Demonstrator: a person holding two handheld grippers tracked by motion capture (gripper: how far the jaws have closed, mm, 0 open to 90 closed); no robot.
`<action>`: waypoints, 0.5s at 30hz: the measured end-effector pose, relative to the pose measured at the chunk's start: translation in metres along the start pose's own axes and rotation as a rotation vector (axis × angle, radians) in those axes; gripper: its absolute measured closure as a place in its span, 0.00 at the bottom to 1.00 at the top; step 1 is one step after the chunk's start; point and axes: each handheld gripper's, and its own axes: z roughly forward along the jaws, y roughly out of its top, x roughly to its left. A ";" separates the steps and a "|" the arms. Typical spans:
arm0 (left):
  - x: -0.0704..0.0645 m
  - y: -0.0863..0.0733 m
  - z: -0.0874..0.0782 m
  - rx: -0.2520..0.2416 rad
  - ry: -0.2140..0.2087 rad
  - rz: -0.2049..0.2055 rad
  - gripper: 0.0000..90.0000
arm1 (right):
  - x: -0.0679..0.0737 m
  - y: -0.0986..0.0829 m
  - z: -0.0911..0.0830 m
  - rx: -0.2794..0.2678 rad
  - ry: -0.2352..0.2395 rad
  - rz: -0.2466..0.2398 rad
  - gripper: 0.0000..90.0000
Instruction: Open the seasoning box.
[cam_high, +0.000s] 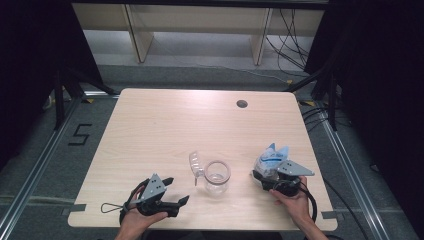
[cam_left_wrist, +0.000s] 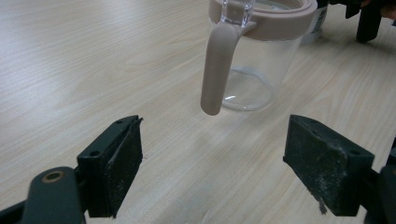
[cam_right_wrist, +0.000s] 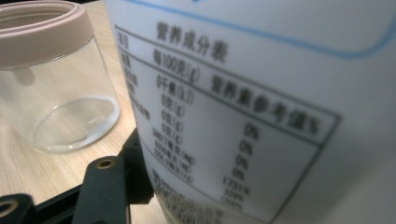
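A clear glass jar (cam_high: 217, 178) with a beige rim stands near the table's front middle. Its hinged lid (cam_high: 196, 164) is tipped open to the left. My left gripper (cam_high: 178, 190) is open just left of the jar, nothing between its fingers. In the left gripper view my left gripper (cam_left_wrist: 212, 154) points at the jar (cam_left_wrist: 261, 65) and its beige hanging latch (cam_left_wrist: 217, 70). My right gripper (cam_high: 265, 176) is shut on a white pouch with blue print (cam_high: 271, 159), to the right of the jar. The pouch's printed label (cam_right_wrist: 243, 107) looms close beside one black finger (cam_right_wrist: 105, 191) and the jar (cam_right_wrist: 56, 93).
The light wooden table (cam_high: 165, 125) has a round cable hole (cam_high: 242, 104) at the back right. Dark curtains hang on both sides, and cables lie on the floor at the right. A pale shelf unit stands behind the table.
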 end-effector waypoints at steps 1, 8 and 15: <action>0.000 0.000 0.000 0.000 0.000 0.000 0.21 | -0.001 0.001 0.000 0.004 0.000 -0.019 0.46; 0.001 0.000 0.000 0.001 0.000 0.002 0.21 | 0.008 0.004 -0.001 0.031 -0.030 -0.067 0.47; 0.000 0.000 0.000 0.003 -0.001 0.006 0.21 | 0.008 0.008 -0.001 0.037 -0.070 -0.182 0.47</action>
